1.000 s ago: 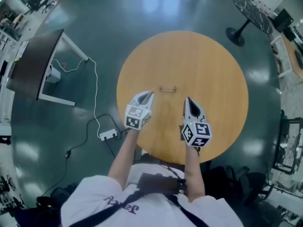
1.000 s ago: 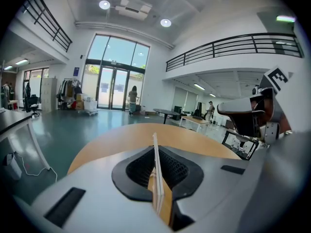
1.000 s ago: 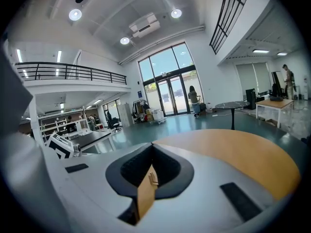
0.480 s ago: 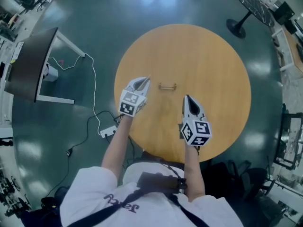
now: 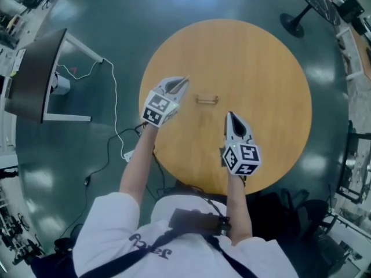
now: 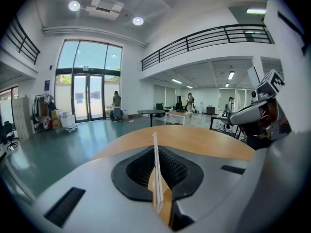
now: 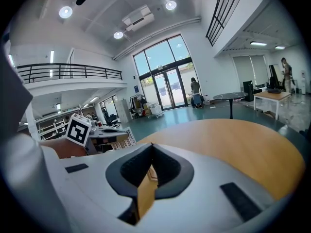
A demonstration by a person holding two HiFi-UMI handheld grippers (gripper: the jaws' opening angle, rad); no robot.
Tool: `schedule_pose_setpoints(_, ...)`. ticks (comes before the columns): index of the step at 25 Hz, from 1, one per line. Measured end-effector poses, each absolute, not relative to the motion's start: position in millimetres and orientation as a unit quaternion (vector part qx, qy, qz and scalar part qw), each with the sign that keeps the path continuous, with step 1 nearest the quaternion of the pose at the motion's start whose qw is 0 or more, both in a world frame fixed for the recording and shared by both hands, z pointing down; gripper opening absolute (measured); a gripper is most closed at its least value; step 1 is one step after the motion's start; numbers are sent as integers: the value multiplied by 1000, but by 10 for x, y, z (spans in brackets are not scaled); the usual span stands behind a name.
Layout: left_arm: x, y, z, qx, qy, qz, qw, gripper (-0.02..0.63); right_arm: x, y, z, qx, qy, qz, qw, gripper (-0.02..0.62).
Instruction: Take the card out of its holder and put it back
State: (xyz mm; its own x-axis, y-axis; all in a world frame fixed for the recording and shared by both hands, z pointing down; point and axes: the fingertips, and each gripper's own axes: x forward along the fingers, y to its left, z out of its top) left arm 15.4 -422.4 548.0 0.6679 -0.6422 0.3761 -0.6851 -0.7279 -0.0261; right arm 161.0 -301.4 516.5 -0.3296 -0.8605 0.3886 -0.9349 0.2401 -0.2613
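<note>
A small wooden card holder [image 5: 206, 100] lies near the middle of the round wooden table [image 5: 261, 57]. My left gripper [image 5: 184, 80] hovers just left of it and slightly farther from me. It is shut on a thin white card [image 6: 156, 169], which stands edge-on between the pads. My right gripper [image 5: 230, 116] hangs over the table's near side, right of the holder, shut with nothing between its fingertips. In the left gripper view the right gripper [image 6: 257, 113] shows at the right edge. The holder's slot is too small to make out.
The table's near edge runs just under both forearms. On the floor to the left are a dark desk [image 5: 35, 77] and a white power strip with cables [image 5: 128, 154]. A black pedestal base [image 5: 293, 23] stands at the top right.
My left gripper has moved away from me and rolled, with the card still in it. The right gripper has hardly shifted. The holder stays put on the table.
</note>
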Motion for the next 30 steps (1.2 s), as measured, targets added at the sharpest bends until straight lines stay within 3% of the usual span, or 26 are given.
schedule_pose_setpoints(30, 1100, -4243, 5593, 978, -98, 184, 33, 26, 1976, -3062, 5416, 588, -763, 248, 98, 23)
